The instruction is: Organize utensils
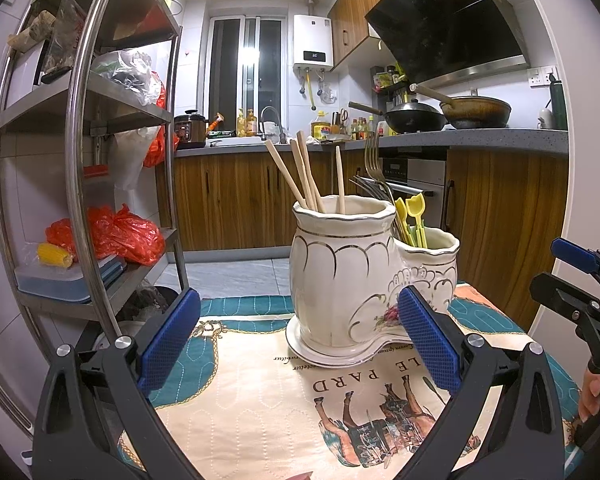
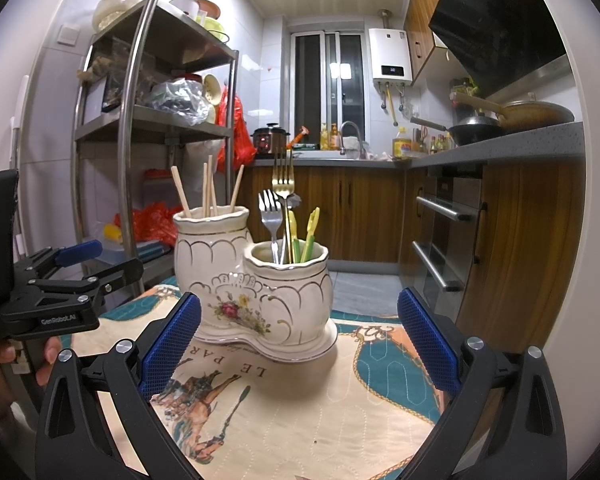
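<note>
A cream ceramic utensil holder (image 1: pixel 340 276) (image 2: pixel 256 280) with gold trim and two cups stands on a printed table mat (image 1: pixel 268 400) (image 2: pixel 300 420). Several wooden chopsticks (image 1: pixel 304 176) (image 2: pixel 208 190) lean in the taller cup. Metal forks (image 1: pixel 374 168) (image 2: pixel 282 184) and yellow-green plastic picks (image 1: pixel 410 216) (image 2: pixel 310 232) stand in the shorter cup. My left gripper (image 1: pixel 300 344) is open just in front of the holder, nothing between its blue pads. My right gripper (image 2: pixel 298 344) is also open, near the holder's base, holding nothing.
A steel shelf rack (image 1: pixel 88 152) (image 2: pixel 140 128) with bags and boxes stands left of the table. Wooden cabinets (image 1: pixel 240 200) and a counter with woks (image 1: pixel 476 112) lie behind; an oven (image 2: pixel 444 240) is to the right. A hand (image 2: pixel 4 360) holds the left gripper.
</note>
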A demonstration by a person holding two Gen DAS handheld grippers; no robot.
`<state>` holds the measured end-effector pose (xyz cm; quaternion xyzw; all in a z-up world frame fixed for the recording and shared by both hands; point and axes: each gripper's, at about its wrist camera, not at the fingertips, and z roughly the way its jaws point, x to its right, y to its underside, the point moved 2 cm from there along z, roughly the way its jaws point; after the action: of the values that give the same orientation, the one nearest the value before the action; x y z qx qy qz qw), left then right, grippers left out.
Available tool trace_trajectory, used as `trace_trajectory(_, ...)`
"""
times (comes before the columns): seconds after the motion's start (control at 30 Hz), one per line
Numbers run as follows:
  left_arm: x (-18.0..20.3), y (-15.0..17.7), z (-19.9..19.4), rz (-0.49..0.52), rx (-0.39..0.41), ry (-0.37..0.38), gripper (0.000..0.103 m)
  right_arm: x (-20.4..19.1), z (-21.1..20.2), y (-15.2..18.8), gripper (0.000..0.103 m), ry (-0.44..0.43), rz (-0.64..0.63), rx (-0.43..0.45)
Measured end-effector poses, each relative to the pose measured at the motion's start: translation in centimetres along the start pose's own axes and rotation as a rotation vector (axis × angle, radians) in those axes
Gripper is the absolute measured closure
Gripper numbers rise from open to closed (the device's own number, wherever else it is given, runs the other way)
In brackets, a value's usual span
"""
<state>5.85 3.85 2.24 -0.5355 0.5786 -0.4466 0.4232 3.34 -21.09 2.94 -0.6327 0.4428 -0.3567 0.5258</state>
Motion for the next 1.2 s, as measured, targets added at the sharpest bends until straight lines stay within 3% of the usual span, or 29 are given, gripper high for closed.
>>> trace_trajectory(1.2,-0.03,0.27,0.27,-0.001,-0.012,-0.002,0.005,0.17,-0.02,-0.06,0.005,0.0,0.002,-0.005)
